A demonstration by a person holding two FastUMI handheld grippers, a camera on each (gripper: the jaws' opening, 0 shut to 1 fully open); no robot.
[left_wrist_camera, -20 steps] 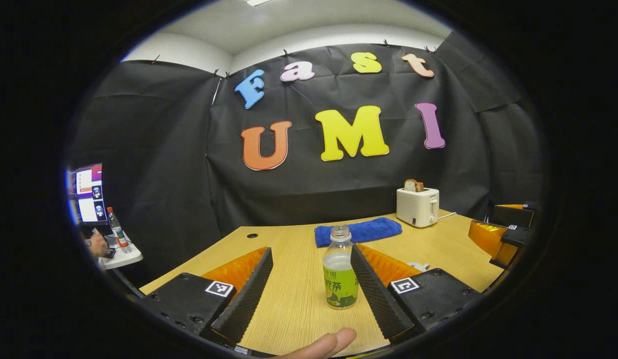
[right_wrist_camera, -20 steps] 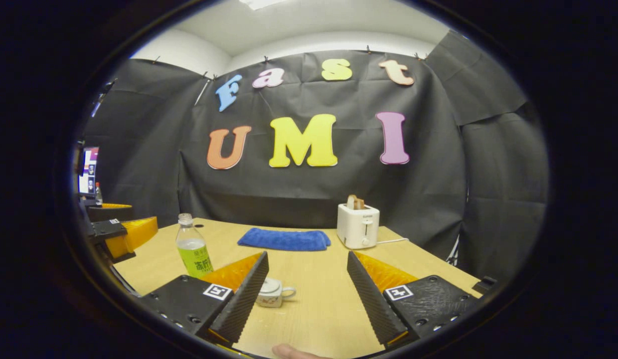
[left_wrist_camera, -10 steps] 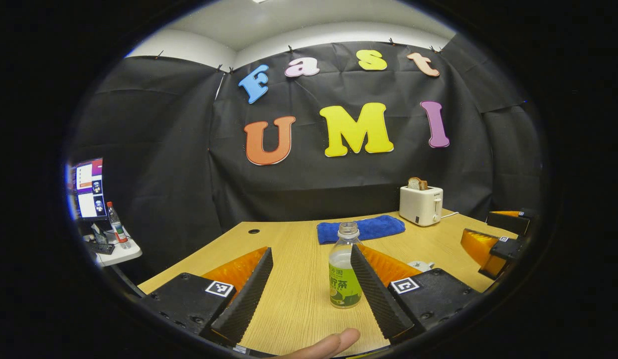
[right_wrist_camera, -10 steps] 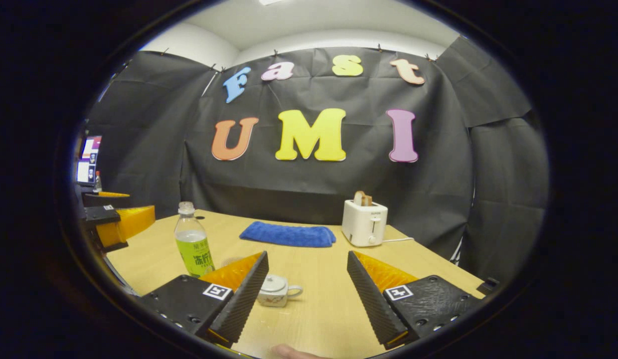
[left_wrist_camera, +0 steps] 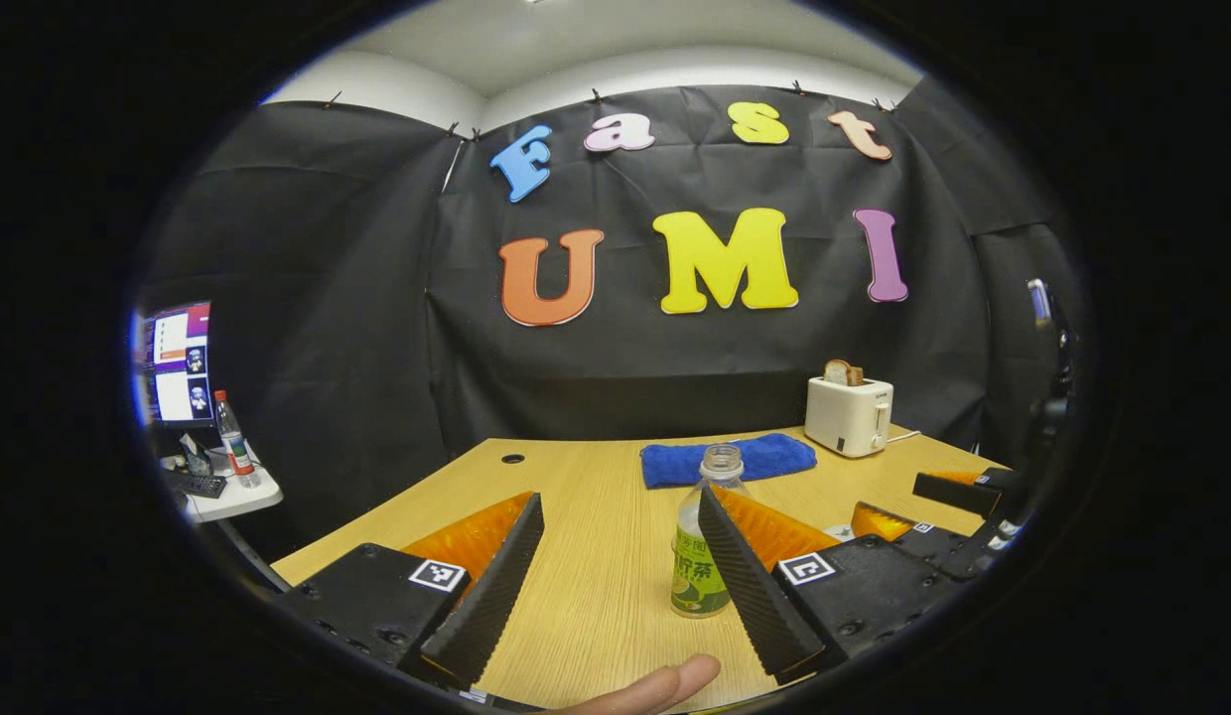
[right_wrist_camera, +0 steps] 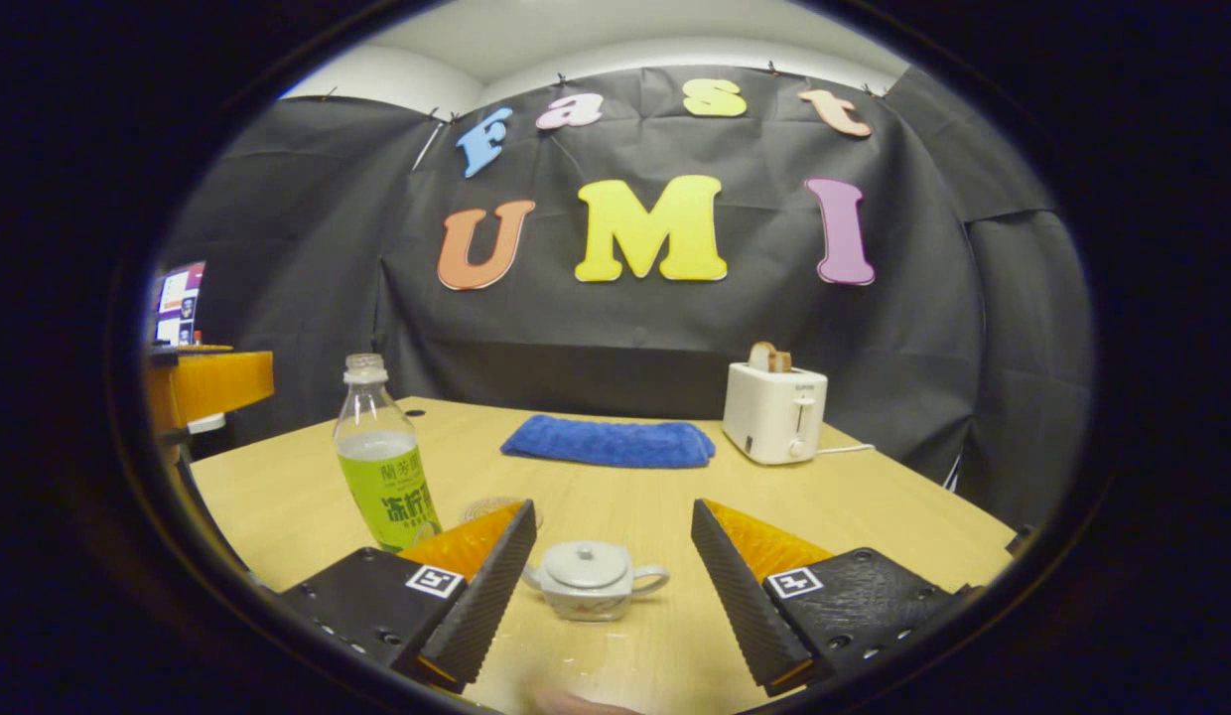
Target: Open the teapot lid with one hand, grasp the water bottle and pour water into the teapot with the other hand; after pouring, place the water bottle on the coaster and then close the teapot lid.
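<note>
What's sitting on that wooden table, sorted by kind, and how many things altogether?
Clear plastic bottle with green label: 1
Small white ceramic teapot with lid: 1
Round clear coaster: 1
Folded blue towel: 1
White toaster holding toast: 1
Total: 5

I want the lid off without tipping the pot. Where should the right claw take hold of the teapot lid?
Grip the small knob atop the lid, coming from above. The teapot stands upright with spout and handle at its sides, and the right claw is open around it.

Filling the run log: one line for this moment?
left gripper: open, near water bottle | right gripper: open, facing teapot | lid on
</note>
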